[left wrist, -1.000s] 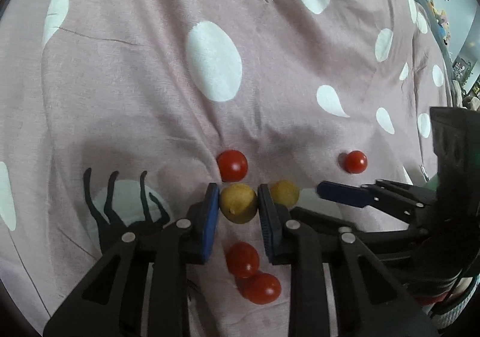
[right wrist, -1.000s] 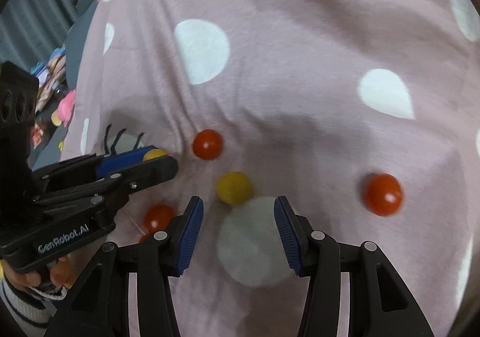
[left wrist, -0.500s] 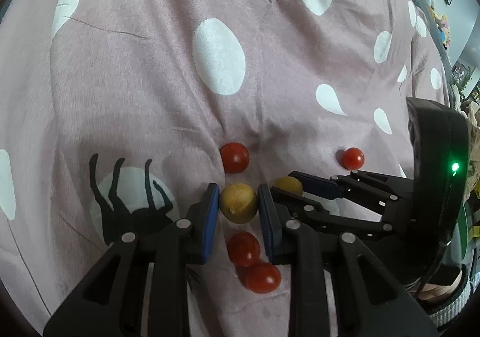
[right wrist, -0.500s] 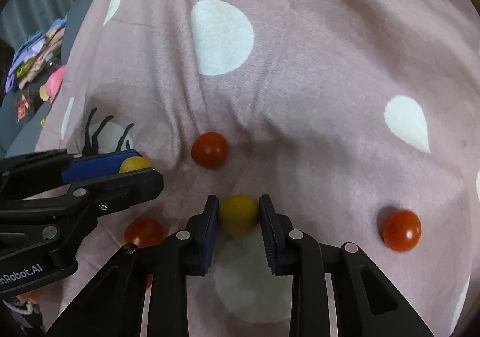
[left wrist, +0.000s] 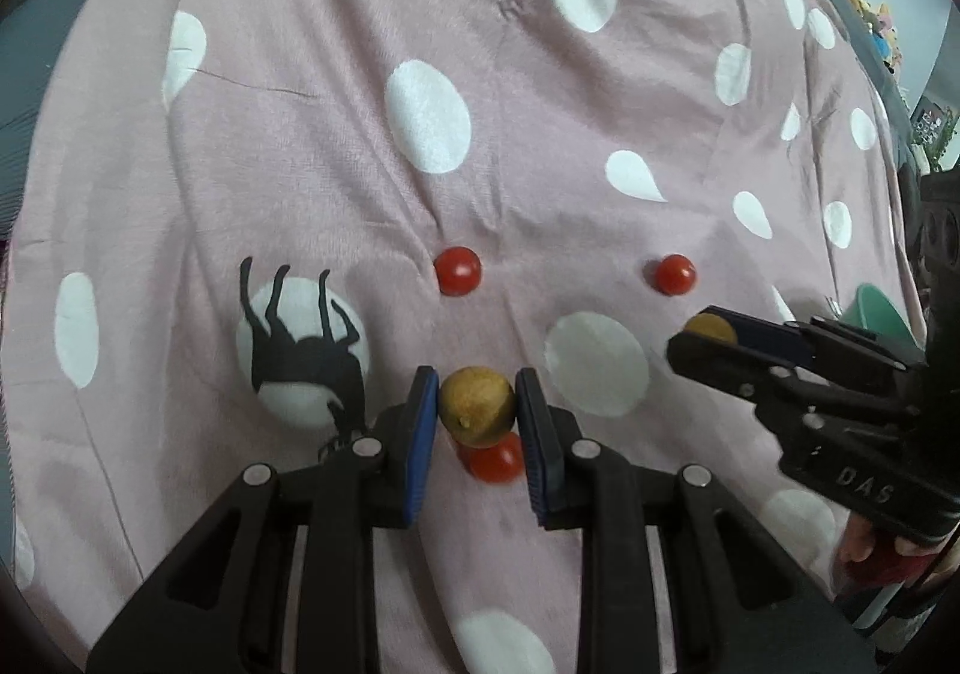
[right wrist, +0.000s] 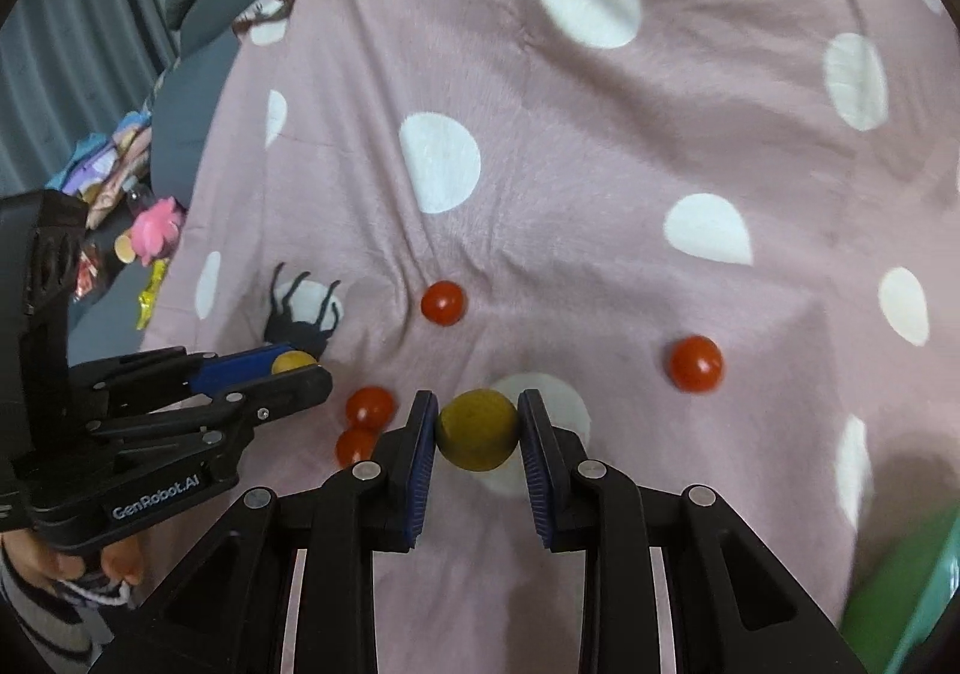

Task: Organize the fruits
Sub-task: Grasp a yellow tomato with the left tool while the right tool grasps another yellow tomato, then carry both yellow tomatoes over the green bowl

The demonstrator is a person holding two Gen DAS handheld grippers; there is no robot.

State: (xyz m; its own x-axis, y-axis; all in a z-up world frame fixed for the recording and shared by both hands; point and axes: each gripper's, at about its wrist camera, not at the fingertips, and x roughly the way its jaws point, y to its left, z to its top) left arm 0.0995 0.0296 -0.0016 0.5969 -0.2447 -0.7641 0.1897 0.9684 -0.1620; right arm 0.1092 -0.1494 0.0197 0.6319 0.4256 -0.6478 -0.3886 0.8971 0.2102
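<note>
My left gripper is shut on a yellow fruit and holds it above the pink spotted blanket. My right gripper is shut on a second yellow fruit, also lifted. Each gripper shows in the other's view with its fruit: the right one, the left one. Red cherry tomatoes lie on the blanket: one in the middle, one to the right, one under the left gripper, and two side by side.
A green bowl rim shows at the right edge and bottom right. Toys and packets lie off the blanket's left edge. A deer print on a white spot marks the blanket.
Both grippers have risen from the blanket with their yellow fruits. The right gripper went from open around its fruit to shut on it and has pulled back to the right.
</note>
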